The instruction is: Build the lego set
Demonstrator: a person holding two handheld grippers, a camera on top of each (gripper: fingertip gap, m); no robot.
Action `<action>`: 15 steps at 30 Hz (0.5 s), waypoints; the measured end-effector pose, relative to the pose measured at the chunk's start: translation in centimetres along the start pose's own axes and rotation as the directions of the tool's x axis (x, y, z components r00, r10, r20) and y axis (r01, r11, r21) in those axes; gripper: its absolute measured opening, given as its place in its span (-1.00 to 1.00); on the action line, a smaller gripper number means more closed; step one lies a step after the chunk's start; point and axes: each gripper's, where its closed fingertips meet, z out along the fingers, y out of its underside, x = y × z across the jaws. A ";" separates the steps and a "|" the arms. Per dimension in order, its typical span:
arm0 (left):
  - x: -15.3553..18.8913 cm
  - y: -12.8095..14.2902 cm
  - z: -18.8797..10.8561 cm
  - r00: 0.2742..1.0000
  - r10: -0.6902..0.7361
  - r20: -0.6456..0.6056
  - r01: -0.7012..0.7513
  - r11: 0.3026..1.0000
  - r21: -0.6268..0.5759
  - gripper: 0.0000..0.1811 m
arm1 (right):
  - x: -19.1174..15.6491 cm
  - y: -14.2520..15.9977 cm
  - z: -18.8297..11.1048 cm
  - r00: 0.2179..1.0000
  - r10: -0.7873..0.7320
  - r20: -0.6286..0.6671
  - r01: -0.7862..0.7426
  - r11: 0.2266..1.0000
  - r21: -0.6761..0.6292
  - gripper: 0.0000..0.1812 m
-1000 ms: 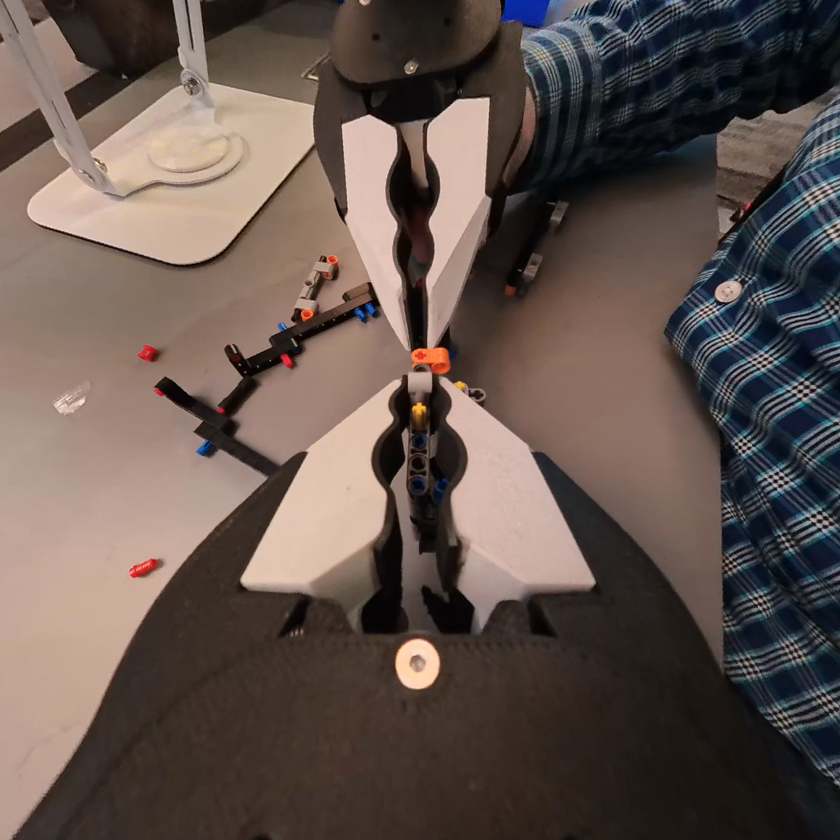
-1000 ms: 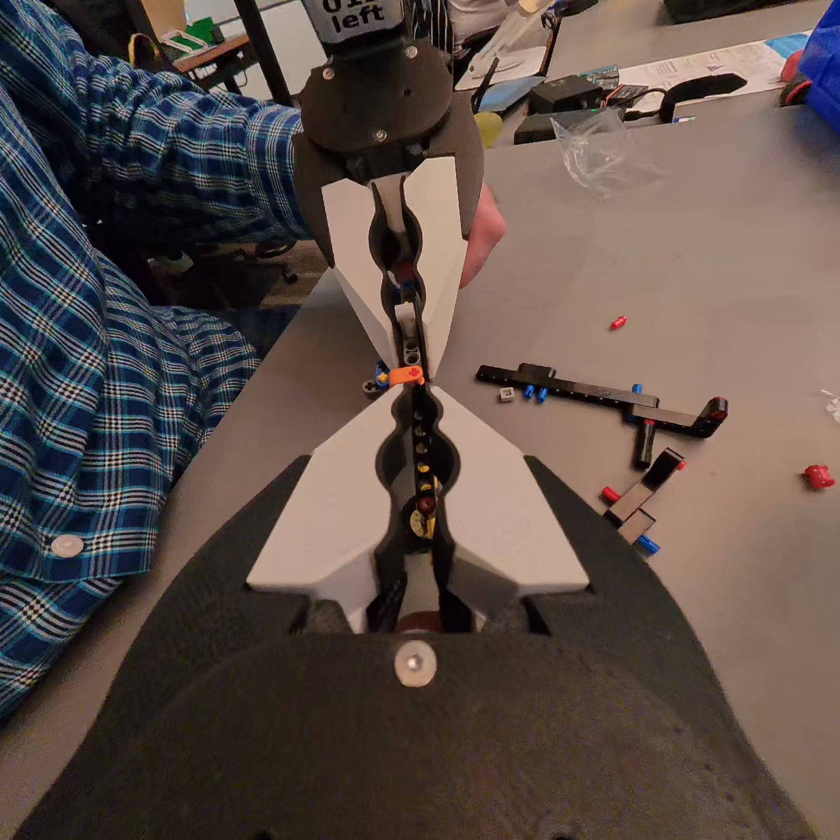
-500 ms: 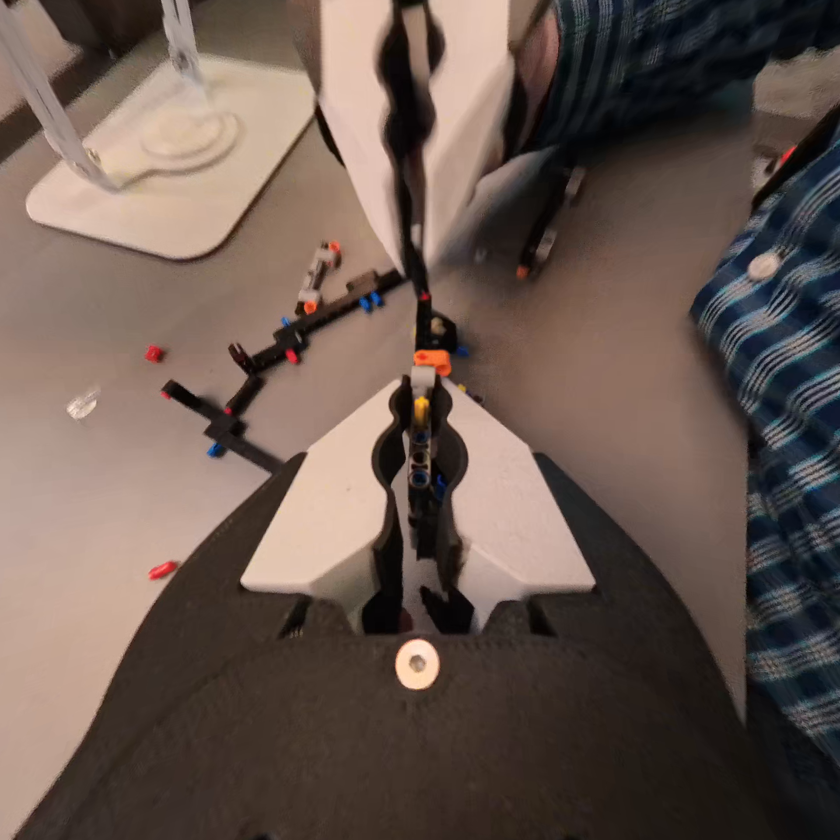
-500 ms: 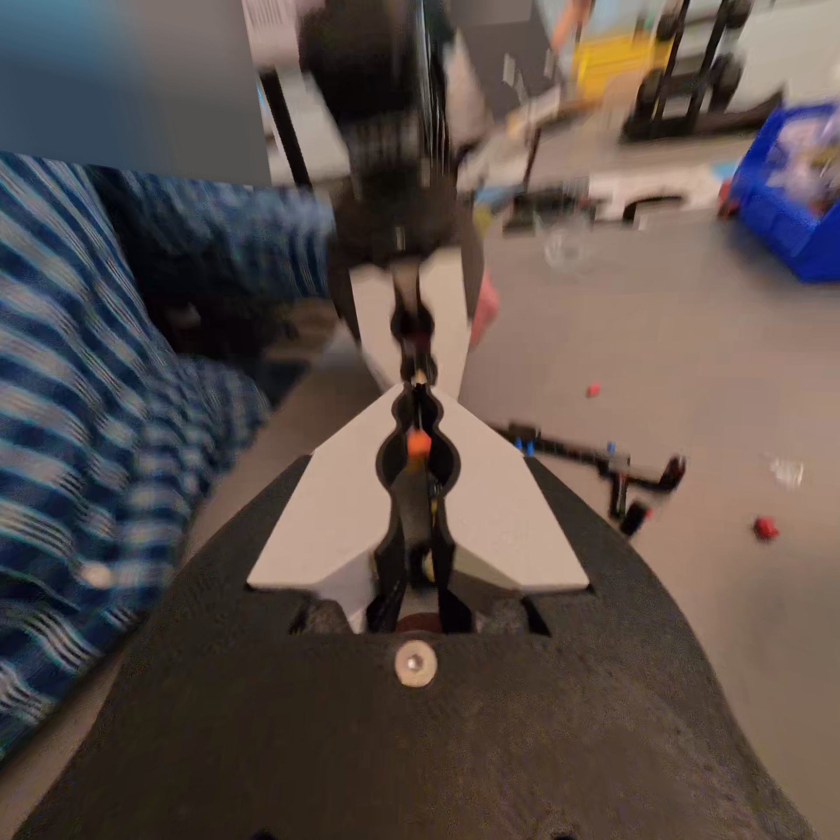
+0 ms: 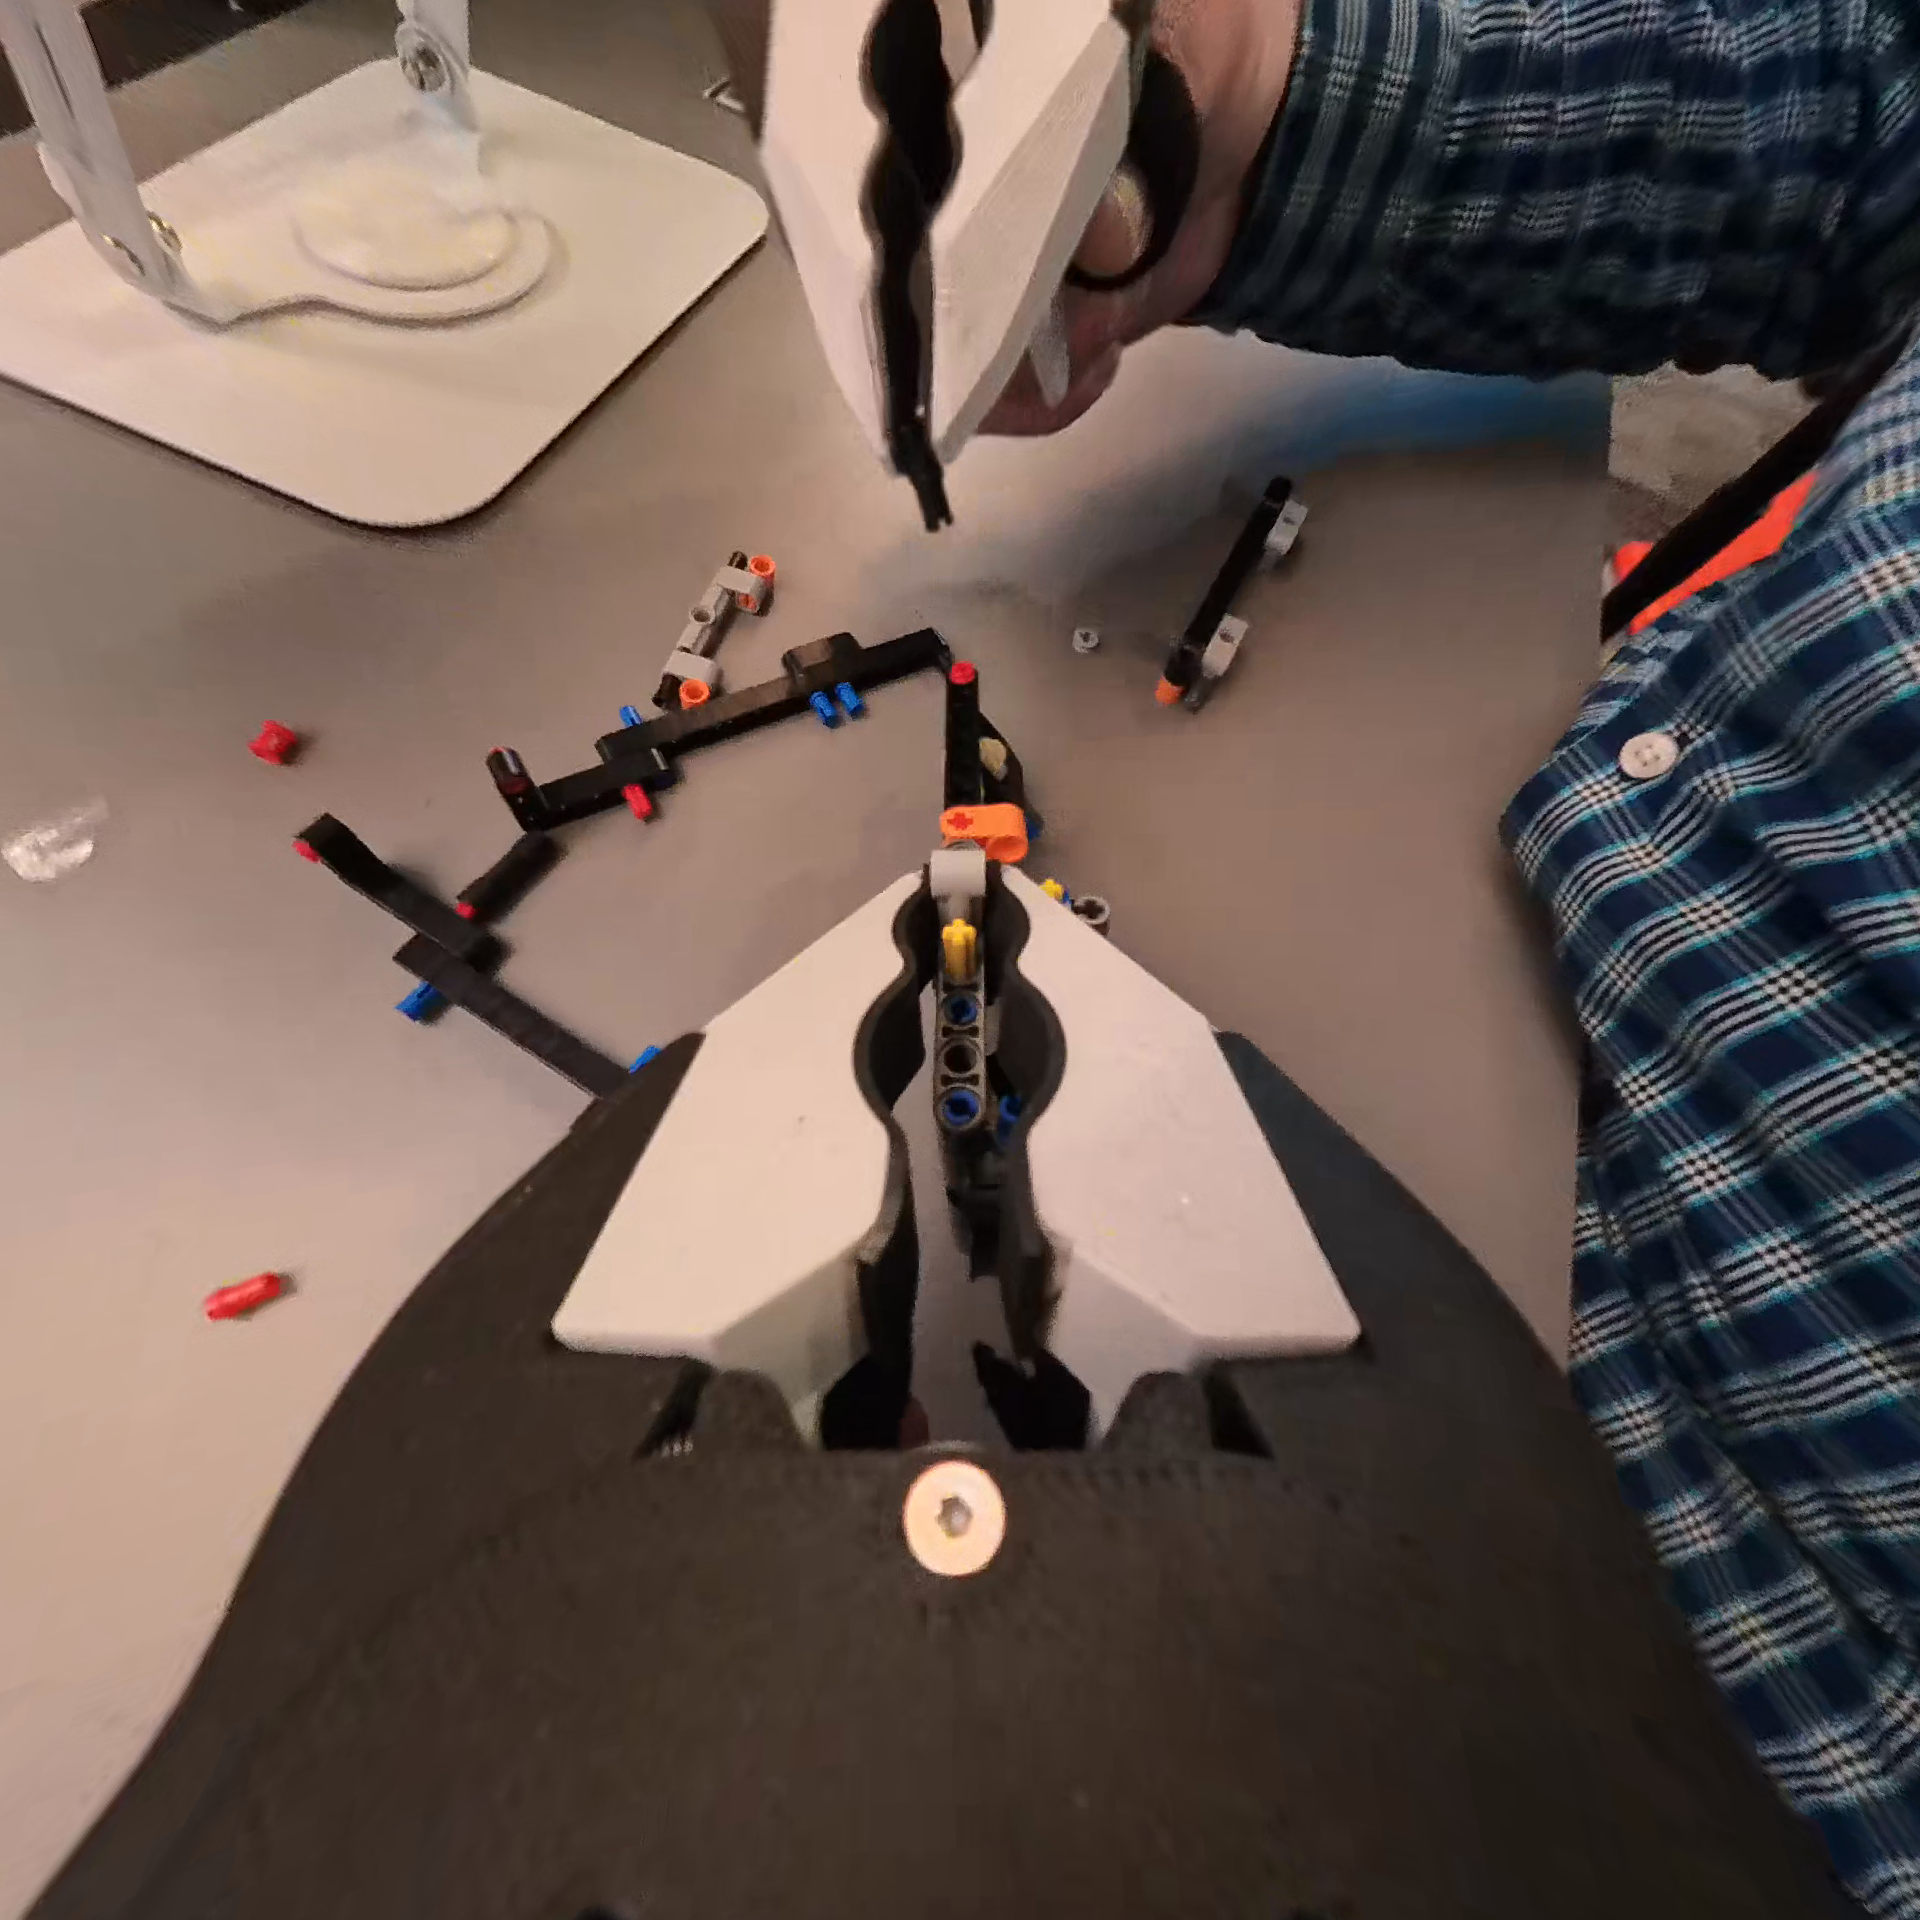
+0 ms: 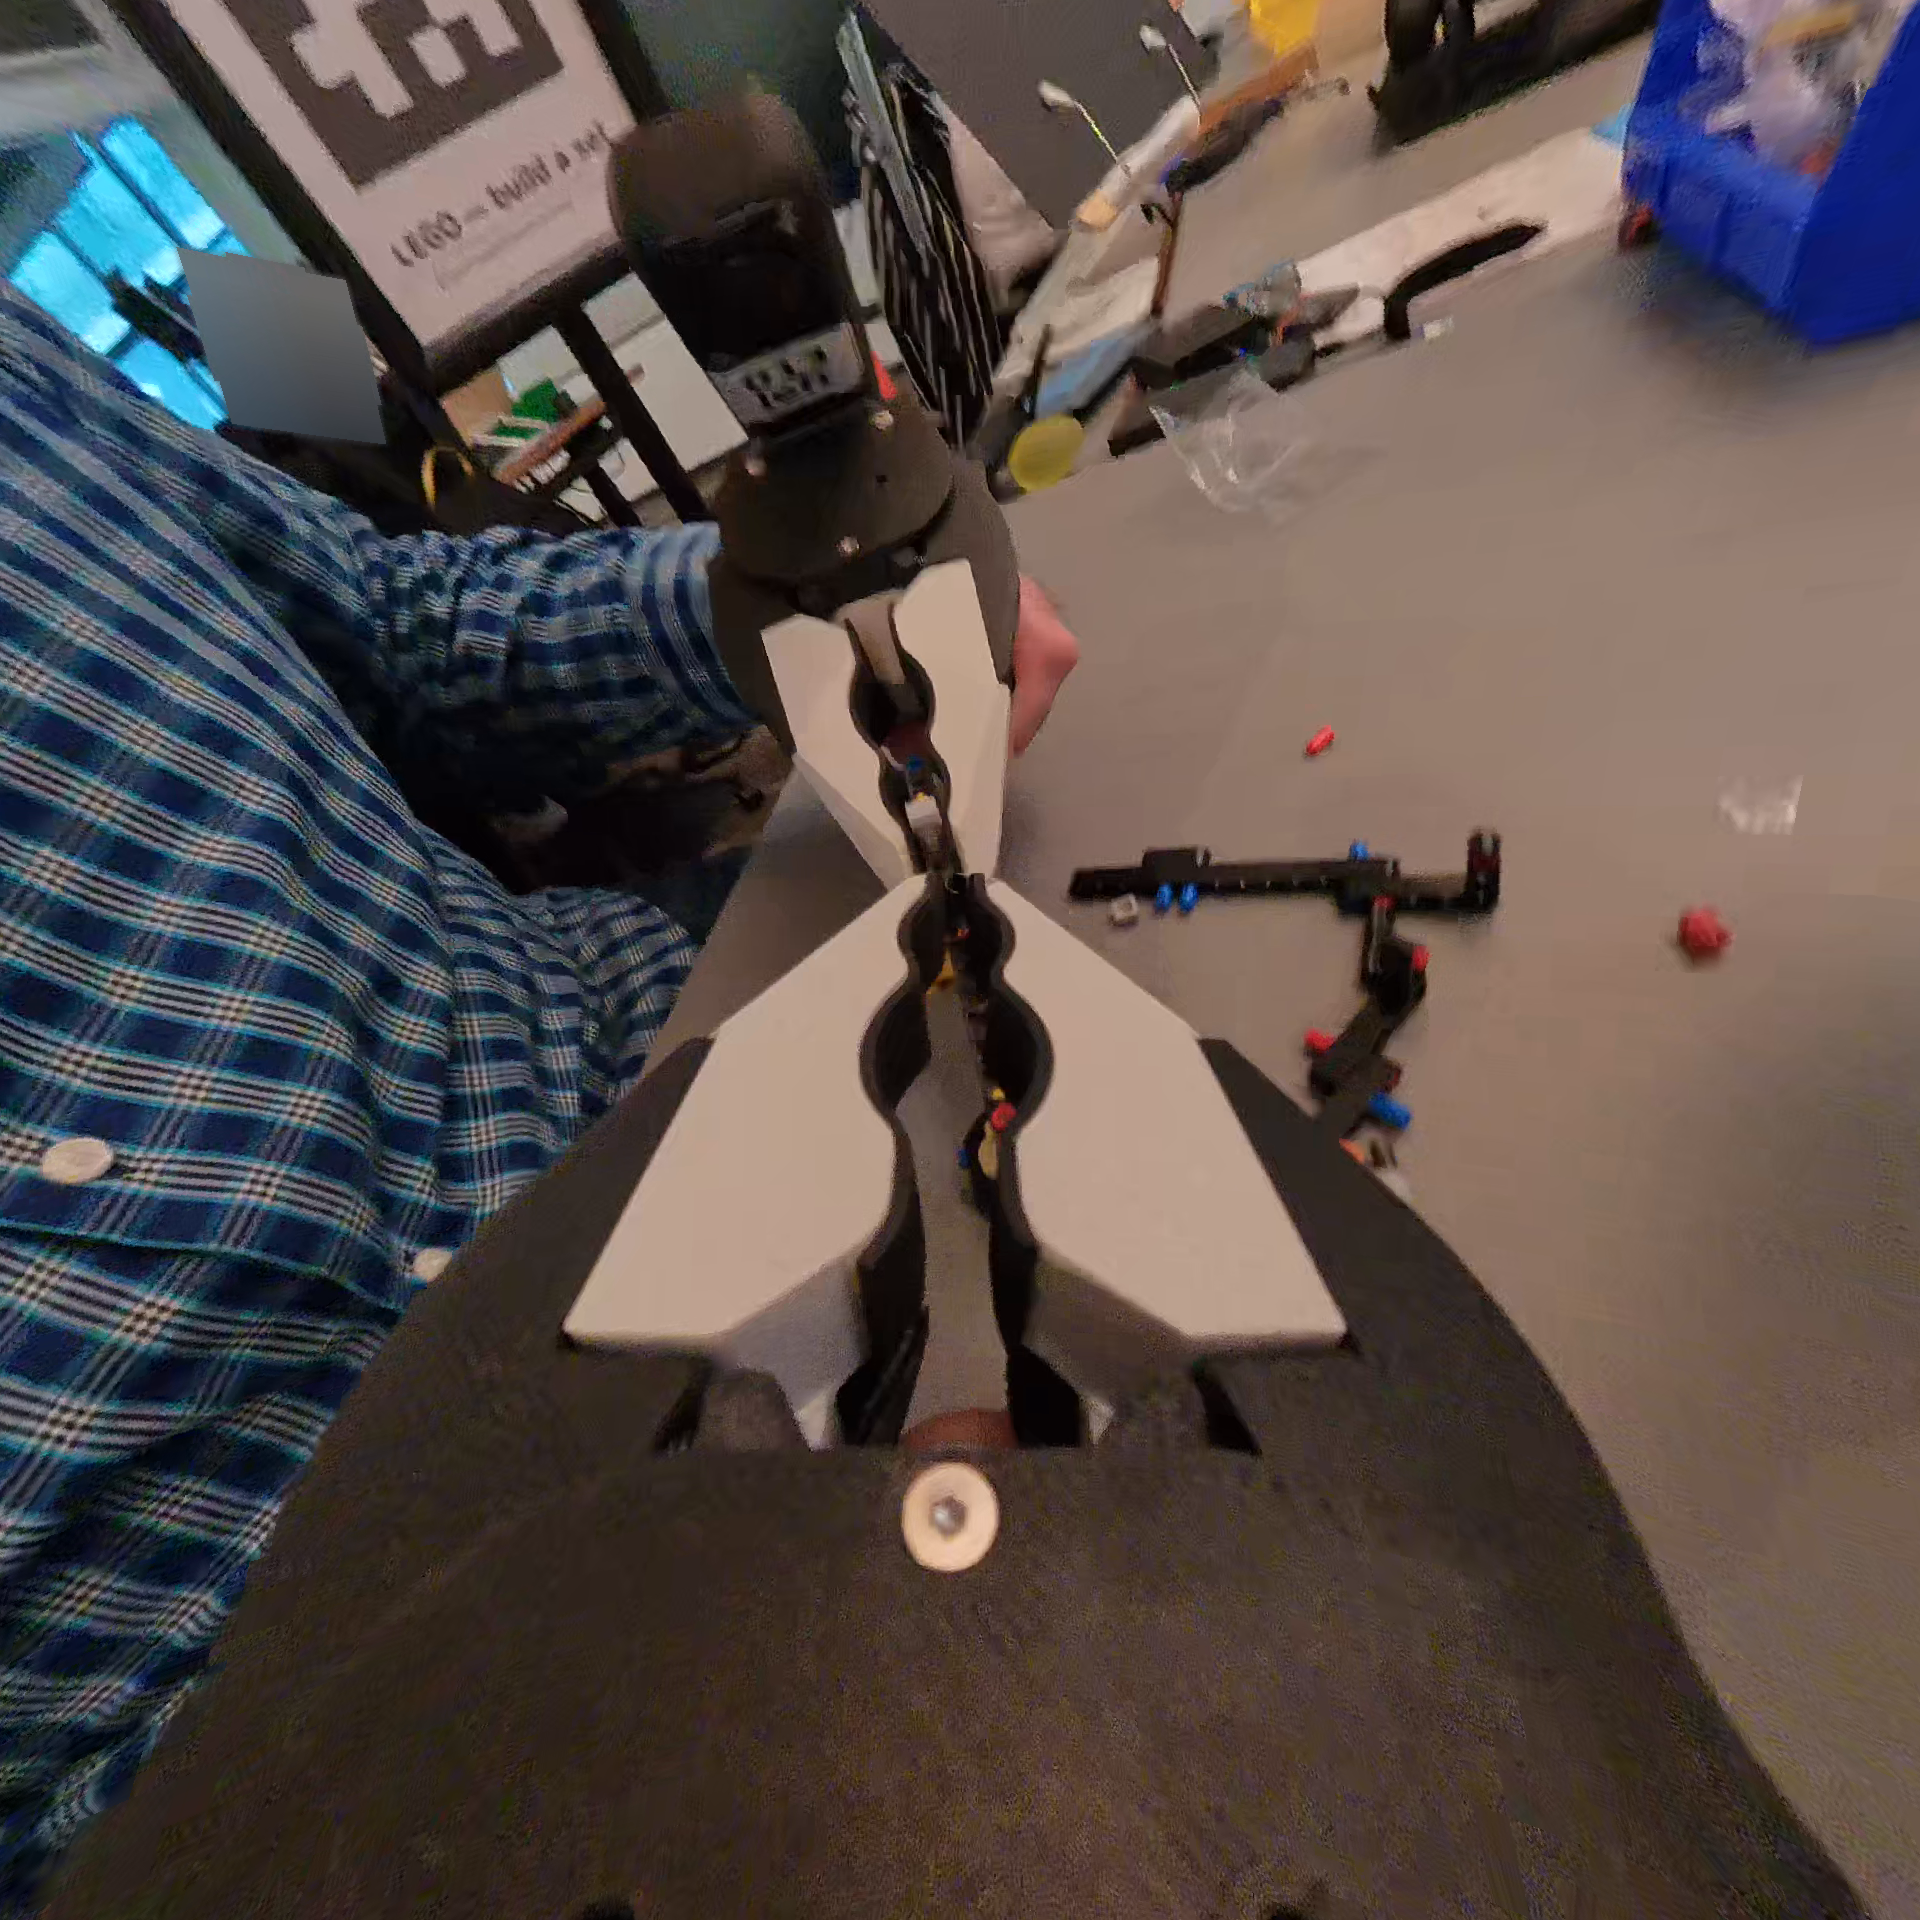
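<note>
Between the left tool's [image 5: 961,883] fingers sits the lego assembly [image 5: 961,1029], seemingly clamped.

A grey worktop [image 5: 1299,935] is carrying scattered black beam assemblies [image 5: 717,727], loose red pins [image 5: 244,1296], a small grey-and-orange piece [image 5: 717,629], a white stand base [image 5: 343,343] and, at its far side, a blue bin [image 6: 1787,177].

The left gripper [image 5: 961,883] is clamped shut, pointing forward. Opposite and higher, the right gripper [image 5: 920,457] tilts down, seemingly closed, a hand [image 5: 1122,270] behind it.
</note>
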 end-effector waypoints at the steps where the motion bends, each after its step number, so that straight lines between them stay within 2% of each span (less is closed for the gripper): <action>1: -0.1 0.0 0.0 1.000 -0.027 -0.007 0.027 1.000 0.002 -0.94 | 0.4 0.6 -0.2 1.000 0.014 -0.028 -0.015 0.999 -0.030 -1.00; 6: -0.1 0.0 -0.5 0.983 -0.178 -0.055 0.179 0.984 0.015 -0.94 | 0.9 4.7 -1.5 0.995 0.028 -0.098 -0.049 0.974 -0.223 -0.99; 10: -0.4 0.3 -0.8 0.952 -0.295 -0.074 0.298 0.955 0.018 -0.94 | 1.4 8.2 -2.5 0.985 -0.019 -0.171 -0.043 0.936 -0.350 -0.95; 12: -0.3 0.1 -0.9 0.926 -0.361 -0.107 0.366 0.930 0.028 -0.94 | 1.3 8.9 -2.6 0.981 -0.026 -0.193 -0.047 0.929 -0.367 -0.92; 15: -0.6 0.4 -0.9 0.887 -0.443 -0.129 0.448 0.894 0.016 -0.94 | 2.6 10.2 -3.2 0.953 -0.125 -0.276 -0.012 0.894 -0.447 -0.85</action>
